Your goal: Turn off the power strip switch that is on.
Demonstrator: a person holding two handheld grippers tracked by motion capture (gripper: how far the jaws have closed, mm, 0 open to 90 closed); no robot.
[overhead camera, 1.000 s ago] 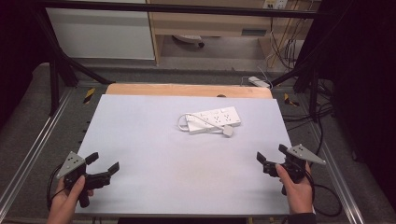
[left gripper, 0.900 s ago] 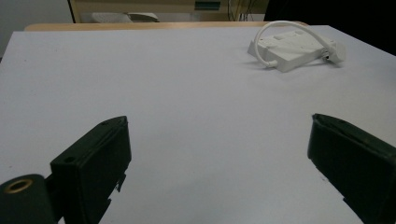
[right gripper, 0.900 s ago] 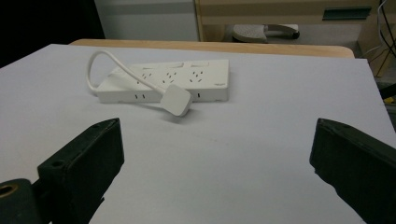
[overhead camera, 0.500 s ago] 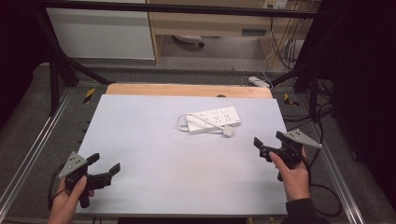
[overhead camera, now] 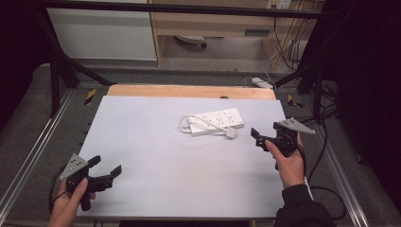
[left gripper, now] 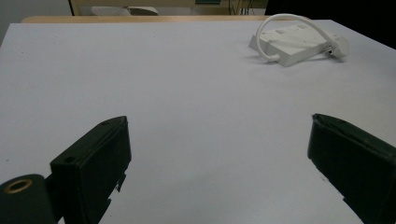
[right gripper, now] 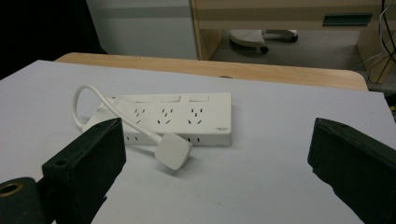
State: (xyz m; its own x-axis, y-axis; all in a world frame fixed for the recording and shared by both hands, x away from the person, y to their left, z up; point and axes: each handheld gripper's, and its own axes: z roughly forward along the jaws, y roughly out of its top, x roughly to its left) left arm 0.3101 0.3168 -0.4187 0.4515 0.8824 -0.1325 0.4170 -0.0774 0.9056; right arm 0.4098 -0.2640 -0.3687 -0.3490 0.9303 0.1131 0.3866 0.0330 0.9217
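A white power strip (overhead camera: 216,122) lies flat on the white table top (overhead camera: 156,156), right of centre and toward the far edge. Its long axis runs roughly left to right across the table, the right end turned slightly away from the person. Sockets and switches face up. A short white cord (overhead camera: 185,124) loops out from its left end and comes back along the near side to a white plug (overhead camera: 230,133), which rests on the table just beside the strip's near right corner.

The right gripper (overhead camera: 265,139) is held near the plug, a little to its right, jaws spread wide and holding nothing; in the right gripper view the strip (right gripper: 175,118) and plug (right gripper: 173,151) lie between and beyond the jaws. The left gripper (overhead camera: 105,172) sits over the near left corner, well apart from the strip, jaws likewise wide apart and empty.

A wooden edge (overhead camera: 189,91) shows behind the white top. Metal rails (overhead camera: 33,151) flank the table over grey carpet. Beyond stand a white cabinet (overhead camera: 101,33) and a wooden desk (overhead camera: 213,21); loose cables (overhead camera: 283,47) hang at the far right.
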